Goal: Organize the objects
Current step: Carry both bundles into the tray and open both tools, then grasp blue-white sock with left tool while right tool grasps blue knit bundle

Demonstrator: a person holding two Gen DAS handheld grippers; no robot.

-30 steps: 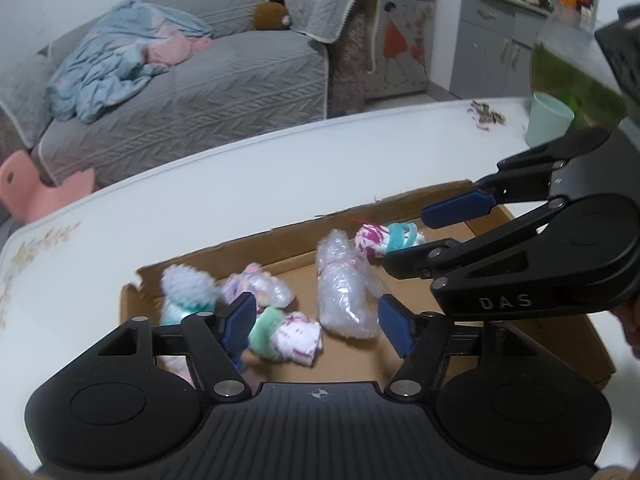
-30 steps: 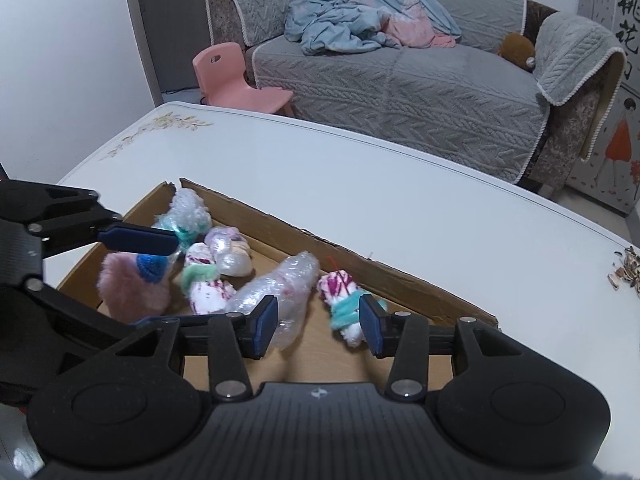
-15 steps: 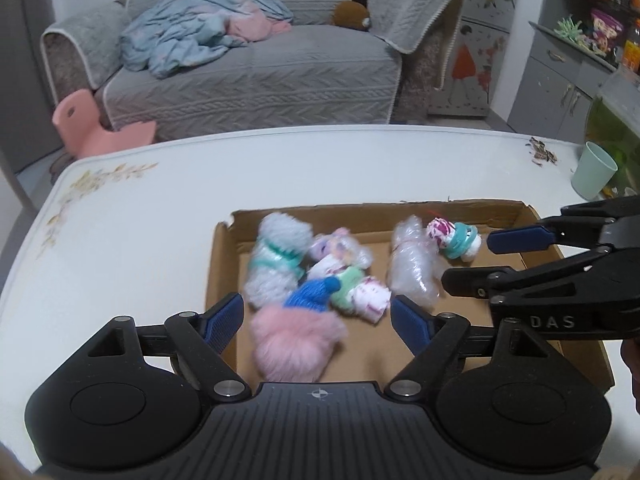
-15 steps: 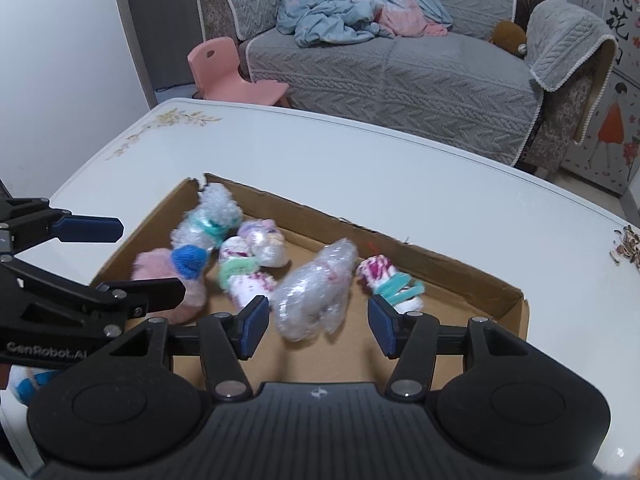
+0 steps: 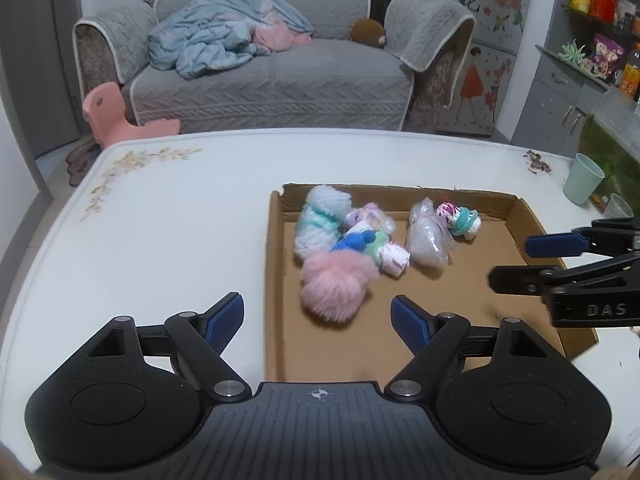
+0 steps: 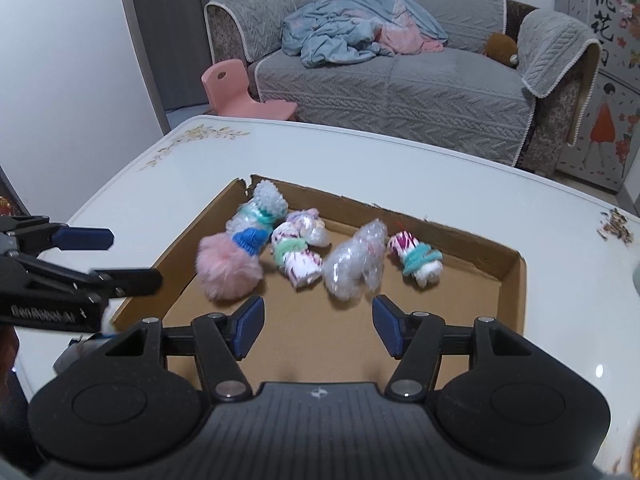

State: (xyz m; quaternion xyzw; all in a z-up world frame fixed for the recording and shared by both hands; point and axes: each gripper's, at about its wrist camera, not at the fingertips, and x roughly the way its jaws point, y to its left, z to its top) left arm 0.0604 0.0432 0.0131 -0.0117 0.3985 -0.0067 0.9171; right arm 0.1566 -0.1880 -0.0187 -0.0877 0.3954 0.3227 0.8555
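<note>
A shallow cardboard tray lies on the white table. In it lie a pink fluffy toy with a blue knit cap, a pale blue fluffy toy, a white and pink wrapped toy with a green band, a bubble-wrap bundle and a small toy with a teal band. My left gripper is open and empty, just short of the pink toy. My right gripper is open and empty above the tray's near part.
A green cup and a small glass stand at the table's right edge. Some crumbs lie on the far right of the table. A grey sofa and a pink child's chair are beyond the table.
Both grippers have pulled back and up from the tray. The pink fluffy toy now lies in the tray, free of my left gripper, which has opened wider.
</note>
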